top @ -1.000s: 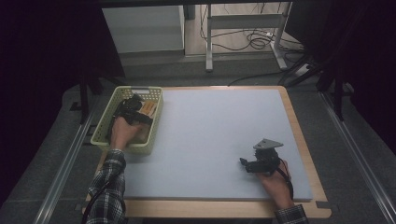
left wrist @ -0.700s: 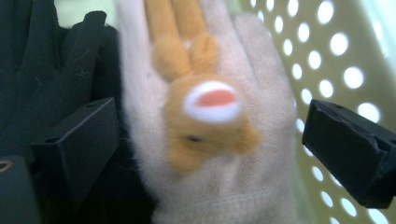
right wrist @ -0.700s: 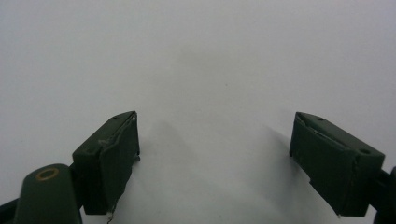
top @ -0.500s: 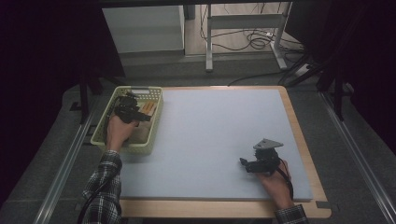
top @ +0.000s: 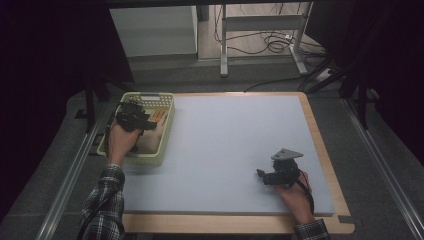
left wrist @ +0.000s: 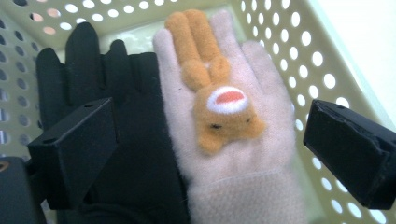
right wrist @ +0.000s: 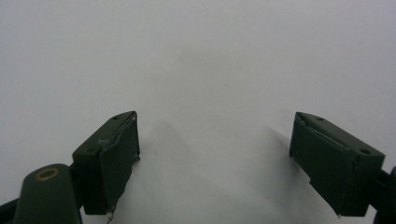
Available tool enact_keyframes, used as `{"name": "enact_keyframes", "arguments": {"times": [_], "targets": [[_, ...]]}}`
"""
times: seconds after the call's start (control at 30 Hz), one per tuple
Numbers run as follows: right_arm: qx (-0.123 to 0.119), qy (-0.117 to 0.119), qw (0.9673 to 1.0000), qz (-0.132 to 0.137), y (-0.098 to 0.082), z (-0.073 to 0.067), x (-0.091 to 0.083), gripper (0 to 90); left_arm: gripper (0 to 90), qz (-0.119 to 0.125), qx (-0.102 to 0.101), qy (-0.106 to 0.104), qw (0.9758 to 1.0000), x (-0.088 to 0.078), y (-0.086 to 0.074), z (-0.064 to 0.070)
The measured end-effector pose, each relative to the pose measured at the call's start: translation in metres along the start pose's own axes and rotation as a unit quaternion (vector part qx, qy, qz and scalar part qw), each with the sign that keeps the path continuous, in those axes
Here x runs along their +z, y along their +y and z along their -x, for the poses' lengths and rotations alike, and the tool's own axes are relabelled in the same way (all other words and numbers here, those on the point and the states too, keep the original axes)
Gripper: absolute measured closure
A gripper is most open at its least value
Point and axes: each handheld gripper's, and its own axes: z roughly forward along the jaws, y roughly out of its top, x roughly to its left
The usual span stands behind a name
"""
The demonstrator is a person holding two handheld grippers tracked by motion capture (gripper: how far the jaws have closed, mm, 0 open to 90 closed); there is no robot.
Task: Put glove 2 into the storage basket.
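The left hand-held gripper (top: 150, 121) hangs over the basket (top: 165, 135) at the bench's (top: 225, 150) left edge. Its jaws have just been opening and stand wide apart, pressing on nothing. The left gripper view tells what the high view hides: a pink glove (left wrist: 233, 140) with an orange plush animal (left wrist: 219, 98) on its back lies in the basket, touching a black glove (left wrist: 126, 140) beside it. The pink glove's long axis runs along the jaws, fingers pointing away from the camera, cuff nearest. The right hand-held gripper (top: 261, 175) rests near the bench's right front, jaws apart over bare surface.
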Motion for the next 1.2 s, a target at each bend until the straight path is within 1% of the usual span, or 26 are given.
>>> {"name": "enact_keyframes", "arguments": {"times": [0.13,0.37,0.5,0.93,1.2], "targets": [[0.0,0.0,1.0,0.0,0.0,0.0,0.0,15.7,3.6,0.004,0.006,0.003,1.0,-0.005,-0.002,0.0],[-0.001,-0.001,1.0,0.0,0.0,0.0,0.0,15.7,3.7,0.015,0.015,0.0,0.9998,-0.013,-0.006,0.001],[-0.001,-0.001,1.0,0.0,0.0,0.0,0.0,15.7,3.9,0.025,0.018,-0.007,0.9995,-0.02,-0.01,0.003],[-0.002,-0.001,1.0,0.0,0.0,0.0,0.0,15.6,4.1,0.039,0.031,-0.019,0.9986,-0.032,-0.016,0.008],[-0.002,-0.001,1.0,0.001,0.0,0.0,0.0,15.7,4.1,0.049,0.036,-0.028,0.9977,-0.04,-0.02,0.014]]}}
